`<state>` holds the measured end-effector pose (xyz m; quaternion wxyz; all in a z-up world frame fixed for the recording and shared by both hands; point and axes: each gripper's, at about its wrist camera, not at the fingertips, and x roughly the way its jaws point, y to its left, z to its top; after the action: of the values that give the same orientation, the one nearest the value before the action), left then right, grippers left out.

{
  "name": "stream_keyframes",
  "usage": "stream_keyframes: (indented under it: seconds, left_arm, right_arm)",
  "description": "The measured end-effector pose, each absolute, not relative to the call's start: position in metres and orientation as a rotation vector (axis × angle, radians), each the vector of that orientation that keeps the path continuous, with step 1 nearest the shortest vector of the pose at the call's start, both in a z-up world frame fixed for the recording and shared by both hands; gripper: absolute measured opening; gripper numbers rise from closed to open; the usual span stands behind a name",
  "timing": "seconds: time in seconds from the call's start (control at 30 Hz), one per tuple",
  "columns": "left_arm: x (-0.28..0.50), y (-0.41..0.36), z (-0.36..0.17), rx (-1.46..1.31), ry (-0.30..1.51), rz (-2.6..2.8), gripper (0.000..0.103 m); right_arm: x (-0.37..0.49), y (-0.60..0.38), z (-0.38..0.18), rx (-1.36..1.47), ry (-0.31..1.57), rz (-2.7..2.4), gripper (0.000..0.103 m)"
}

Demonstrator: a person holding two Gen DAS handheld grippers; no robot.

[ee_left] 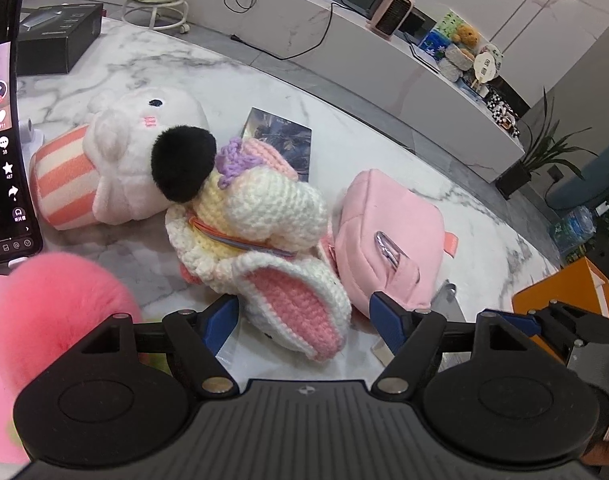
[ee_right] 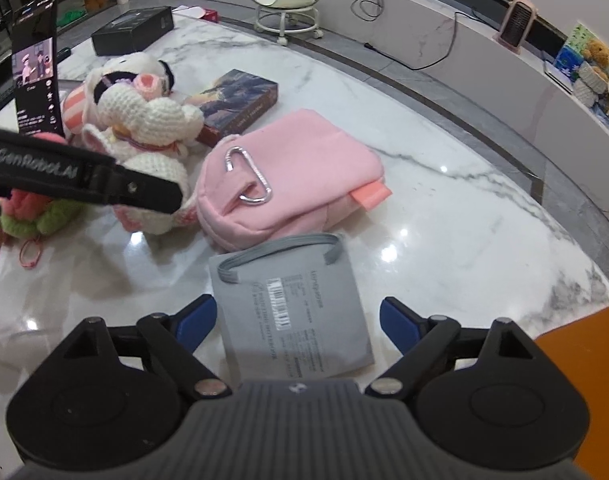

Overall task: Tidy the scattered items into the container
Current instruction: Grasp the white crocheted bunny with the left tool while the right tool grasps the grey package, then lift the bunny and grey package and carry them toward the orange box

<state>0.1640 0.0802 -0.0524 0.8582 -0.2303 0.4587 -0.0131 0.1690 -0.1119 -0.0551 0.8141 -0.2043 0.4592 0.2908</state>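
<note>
Early stage judged: nothing seen inside orange container [ee_right: 584,392], glimpsed at right edge. Left on table [ee_right: 444,200]: crochet toy [ee_left: 264,232], plush [ee_left: 136,160], pink pouch [ee_right: 292,184], grey packet [ee_right: 292,304], book [ee_right: 240,100]. Left gripper [ee_left: 304,320] held apart, crochet toy's ear between fingers, not pressed. Right gripper [ee_right: 296,320] held apart over grey packet, nothing clamped. Surface: glossy white marble, lamp glare. Room: stool, low counter beyond.

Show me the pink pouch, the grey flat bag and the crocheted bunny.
pink pouch [ee_right: 304,160], right wrist view, its top panel.
grey flat bag [ee_right: 304,312], right wrist view, its printed face.
crocheted bunny [ee_left: 272,204], left wrist view, its white body.
</note>
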Motion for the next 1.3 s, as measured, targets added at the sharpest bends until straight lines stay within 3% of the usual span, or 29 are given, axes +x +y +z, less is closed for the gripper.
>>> stream_keyframes:
  seconds: [0.53,0.63,0.7,1.3]
  left_arm:
    - [0.178,0.081,-0.059,-0.436,1.005,-0.027,0.082]
    - [0.178,0.082,-0.059,-0.428,1.015,-0.023,0.076]
    - [0.179,0.083,-0.059,-0.43,1.023,-0.029,0.066]
    - [0.175,0.089,-0.056,-0.448,1.06,-0.038,0.057]
  right_arm:
    - [0.175,-0.109,-0.076,-0.46,1.011,0.636,0.092]
    - [0.176,-0.109,-0.076,-0.454,1.011,0.638,0.092]
    - [0.176,-0.108,-0.077,-0.456,1.012,0.64,0.092]
    - [0.174,-0.107,-0.075,-0.467,1.055,0.655,0.086]
